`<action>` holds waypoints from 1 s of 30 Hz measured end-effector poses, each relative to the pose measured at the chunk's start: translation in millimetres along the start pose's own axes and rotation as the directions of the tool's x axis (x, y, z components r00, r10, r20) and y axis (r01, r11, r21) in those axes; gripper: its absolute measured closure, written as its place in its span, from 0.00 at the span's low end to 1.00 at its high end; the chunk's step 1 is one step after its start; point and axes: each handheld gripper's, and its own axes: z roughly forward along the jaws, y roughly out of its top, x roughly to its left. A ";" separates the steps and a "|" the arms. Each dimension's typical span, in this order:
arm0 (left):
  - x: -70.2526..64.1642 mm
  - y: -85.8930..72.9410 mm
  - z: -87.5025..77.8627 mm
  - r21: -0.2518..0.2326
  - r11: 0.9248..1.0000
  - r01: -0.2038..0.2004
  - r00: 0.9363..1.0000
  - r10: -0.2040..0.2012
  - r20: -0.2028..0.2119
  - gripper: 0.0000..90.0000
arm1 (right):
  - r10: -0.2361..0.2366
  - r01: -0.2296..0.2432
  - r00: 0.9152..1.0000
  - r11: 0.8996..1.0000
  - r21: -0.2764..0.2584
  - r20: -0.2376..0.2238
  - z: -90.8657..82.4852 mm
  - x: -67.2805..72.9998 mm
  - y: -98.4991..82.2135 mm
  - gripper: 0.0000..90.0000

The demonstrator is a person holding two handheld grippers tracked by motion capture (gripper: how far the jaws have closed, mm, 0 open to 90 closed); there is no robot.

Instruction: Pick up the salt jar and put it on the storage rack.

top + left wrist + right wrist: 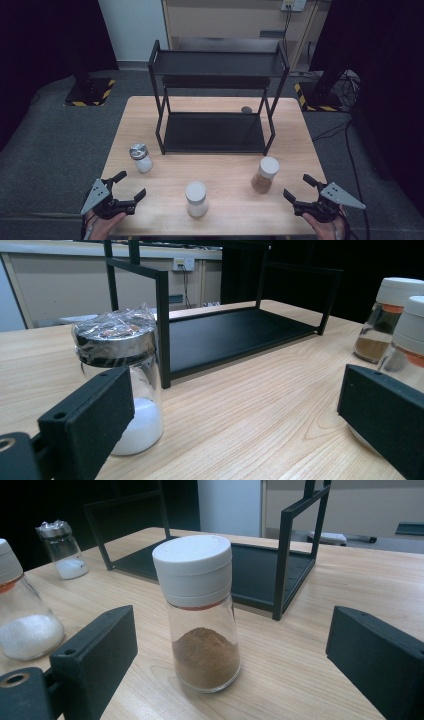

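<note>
High view
- Table [220, 107]: light wood, upright jars on it, a black two-tier rack [217, 97] at the far half.
- My left tongs [128, 185]: at the near left corner, jaws wide, nothing between them.
- My right tongs [298, 187]: at the near right corner, jaws wide, nothing between them.
- Foil jar [141, 158]: near the rack's front left leg, just ahead of my left tongs, apart from them.
- Brown jar [265, 175]: white cap, near the rack's front right leg, just beside my right tongs, not touched.
- White jar [196, 198]: near edge, between my two tongs, well apart from both.

Left gripper view
- Jaws: spread to both lower corners, holding nothing.
- Foil jar [120, 375]: beyond my left-hand jaw, partly hidden by it; white powder in the bottom, wrap over the lid.
- Rack [235, 330]: just behind that jar.
- Other two jars: at the right edge, white jar [407, 347] nearer, brown jar [387, 317] behind.

Right gripper view
- Jaws: spread wide, holding nothing.
- Brown jar [200, 612]: upright ahead, centred in the gap, pads clear of it; brown powder in the lower part.
- White jar [22, 615]: left edge.
- Foil jar [62, 550]: far left, by the rack [270, 565].
</note>
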 end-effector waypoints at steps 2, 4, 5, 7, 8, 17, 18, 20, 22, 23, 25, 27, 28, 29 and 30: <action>-0.1 0.3 0.1 0.002 1.000 0.000 1.000 0.000 -0.002 0.01 | 0.000 0.000 1.000 1.000 0.000 -0.001 0.0 0.1 0.1 0.07; -0.1 0.3 0.9 0.002 1.000 0.003 1.000 -0.003 -0.006 0.00 | 0.000 0.000 1.000 1.000 -0.001 -0.003 0.6 -0.5 -0.3 0.07; -0.2 0.3 1.1 0.004 1.000 0.002 1.000 -0.002 -0.008 0.00 | 0.001 -0.001 1.000 1.000 -0.001 -0.004 0.9 -1.2 -0.6 0.07; -0.9 0.7 0.1 0.007 1.000 0.000 1.000 0.000 -0.019 0.00 | 0.012 -0.012 1.000 1.000 -0.002 -0.005 0.8 -1.9 -1.1 0.07; -0.5 0.3 -0.6 0.005 1.000 0.005 1.000 -0.005 -0.024 0.00 | 0.014 -0.014 1.000 1.000 -0.005 -0.007 0.9 -2.7 -1.7 0.07; 1.5 -0.4 -2.1 0.000 1.000 0.006 0.999 -0.006 -0.033 0.01 | 0.005 -0.005 1.000 1.000 -0.008 -0.021 -2.1 -3.2 -1.4 0.07; 1.1 0.2 -2.3 0.005 1.000 0.001 0.999 -0.001 -0.032 0.01 | 0.004 -0.005 1.000 1.000 -0.008 -0.022 -2.9 -2.7 -1.2 0.07; 0.3 1.2 -2.5 0.009 1.000 -0.003 0.999 0.003 -0.032 0.00 | -0.002 0.002 1.000 1.000 -0.012 -0.020 -3.9 -1.2 -0.9 0.07; 0.2 1.1 -2.6 0.006 1.000 -0.004 0.999 0.004 -0.032 0.00 | -0.006 0.006 1.000 1.000 -0.008 -0.019 -4.1 -0.1 -0.1 0.07; 0.4 1.2 -2.5 0.008 1.000 -0.003 0.999 0.003 -0.032 0.00 | -0.009 0.009 1.000 1.000 -0.010 -0.019 -3.8 -0.2 -0.4 0.07; 0.1 2.0 -2.5 0.012 1.000 -0.005 0.999 0.005 -0.033 0.00 | -0.011 0.011 1.000 1.000 -0.008 -0.020 -3.1 -0.4 -0.2 0.07; -0.4 2.6 -2.4 0.011 1.000 -0.008 0.999 0.009 -0.034 0.00 | -0.013 0.013 1.000 1.000 -0.007 -0.019 -3.1 -0.1 -0.1 0.07; -0.8 3.2 -2.5 0.012 1.000 -0.008 0.999 0.009 -0.036 0.00 | -0.013 0.013 1.000 1.000 -0.009 -0.020 -3.3 -0.4 -0.3 0.07; -1.1 3.7 -2.6 0.012 1.000 -0.008 0.999 0.008 -0.038 0.00 | -0.015 0.015 1.000 1.000 -0.009 -0.020 -3.3 -0.3 -0.3 0.07; -1.3 4.2 -2.7 0.013 1.000 -0.010 0.999 0.010 -0.039 0.00 | -0.016 0.016 1.000 1.000 -0.008 -0.019 -3.3 -0.2 -0.2 0.07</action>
